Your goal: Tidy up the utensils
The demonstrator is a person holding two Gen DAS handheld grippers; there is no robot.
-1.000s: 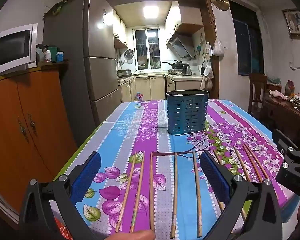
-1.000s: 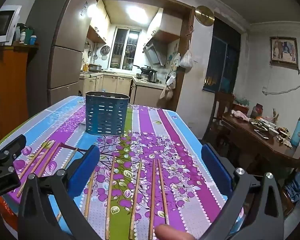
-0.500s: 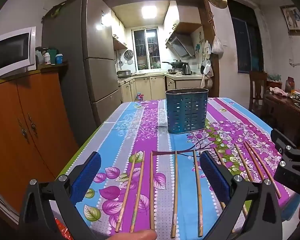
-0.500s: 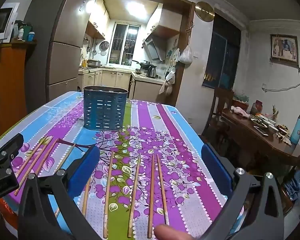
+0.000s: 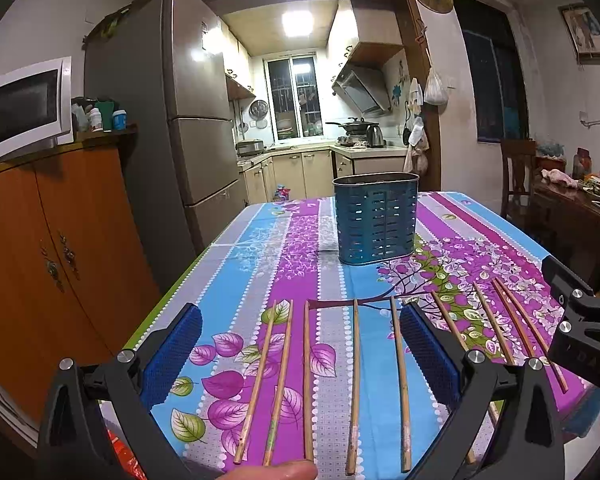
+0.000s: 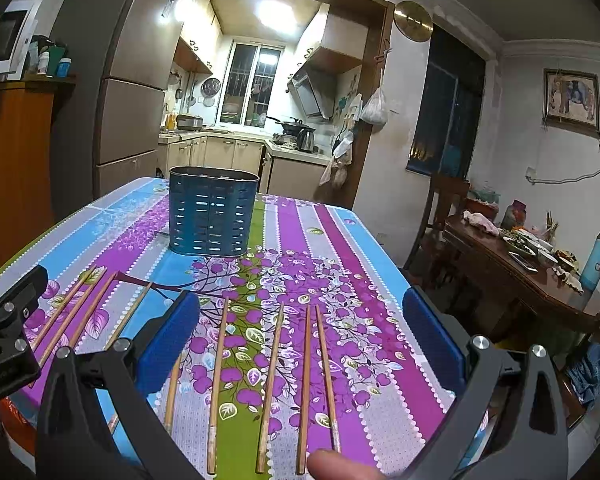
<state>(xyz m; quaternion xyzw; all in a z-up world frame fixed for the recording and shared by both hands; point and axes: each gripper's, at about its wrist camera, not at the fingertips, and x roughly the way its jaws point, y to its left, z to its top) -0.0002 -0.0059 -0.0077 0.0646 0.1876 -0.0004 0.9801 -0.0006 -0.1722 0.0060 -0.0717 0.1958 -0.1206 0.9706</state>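
Wooden chopsticks (image 5: 306,384) lie spread flat before upright blue holder (image 5: 375,219).

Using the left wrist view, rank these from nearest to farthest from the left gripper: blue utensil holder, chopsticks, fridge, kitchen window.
From the left gripper:
1. Chopsticks, lying between its fingers on the table.
2. Blue utensil holder, upright, mid-table, slightly right.
3. Fridge, beyond the table's left side.
4. Kitchen window, back wall.

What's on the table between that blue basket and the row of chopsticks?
Nothing but bare flowered tablecloth. In both wrist views the blue basket stands apart from the chopsticks, with only cloth between them.
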